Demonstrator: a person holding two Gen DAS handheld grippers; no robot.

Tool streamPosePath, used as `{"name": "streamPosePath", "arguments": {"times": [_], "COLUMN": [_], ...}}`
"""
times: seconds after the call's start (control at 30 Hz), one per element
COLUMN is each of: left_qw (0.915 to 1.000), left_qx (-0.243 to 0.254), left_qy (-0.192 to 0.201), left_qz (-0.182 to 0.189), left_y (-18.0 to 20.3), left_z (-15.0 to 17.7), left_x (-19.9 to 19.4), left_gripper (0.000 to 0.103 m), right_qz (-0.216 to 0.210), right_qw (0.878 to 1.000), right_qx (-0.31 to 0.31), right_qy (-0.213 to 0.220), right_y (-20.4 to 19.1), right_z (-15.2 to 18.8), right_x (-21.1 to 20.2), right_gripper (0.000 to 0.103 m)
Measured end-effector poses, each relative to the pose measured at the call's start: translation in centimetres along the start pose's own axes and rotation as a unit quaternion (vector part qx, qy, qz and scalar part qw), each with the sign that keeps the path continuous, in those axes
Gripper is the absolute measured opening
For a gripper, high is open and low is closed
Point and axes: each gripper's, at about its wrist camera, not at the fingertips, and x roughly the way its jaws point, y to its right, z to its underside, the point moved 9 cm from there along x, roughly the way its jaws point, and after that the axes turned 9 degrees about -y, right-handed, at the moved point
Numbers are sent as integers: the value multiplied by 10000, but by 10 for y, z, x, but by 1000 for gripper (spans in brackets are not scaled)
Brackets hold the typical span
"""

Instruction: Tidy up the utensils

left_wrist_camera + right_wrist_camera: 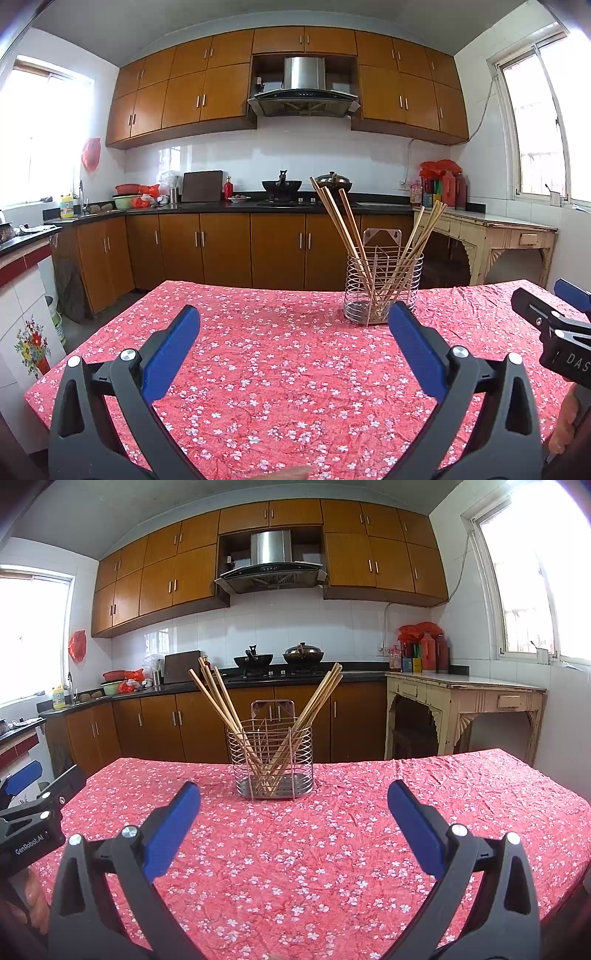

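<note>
Right claw (569,299) cut off at frame edge, chopsticks' (258,753) lower ends crossed behind holder (273,760) wires

- Tablecloth (332,849): red cloth, matt, finely creased, printed with small white blossoms.
- Utensil holder (273,753): shiny metal wire, with a perforated steel base.
- Chopsticks (218,698): pale wood, smooth, matt.
- Right gripper (293,805): black matt plastic arms, blue pads (173,823), bright metal bolts.
- Left gripper (293,325): same materials.
- Cabinets (229,92): semi-gloss brown wood, metal handles.
</note>
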Motion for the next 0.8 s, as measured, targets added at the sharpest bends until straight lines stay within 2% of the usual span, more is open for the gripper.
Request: {"name": "streamPosePath", "arguments": {"times": [0.8], "left_qw": [10000], "left_qx": [-3], "left_qy": [-28], "left_qz": [15], "left_y": [-1], "left_z": [0], "left_x": [2], "left_gripper": [101], "right_qz": [-21], "right_qw": [10000], "right_qx": [31], "right_qy": [-28], "right_y": [-1], "right_z": [1], "right_x": [1], "right_gripper": [99]}}
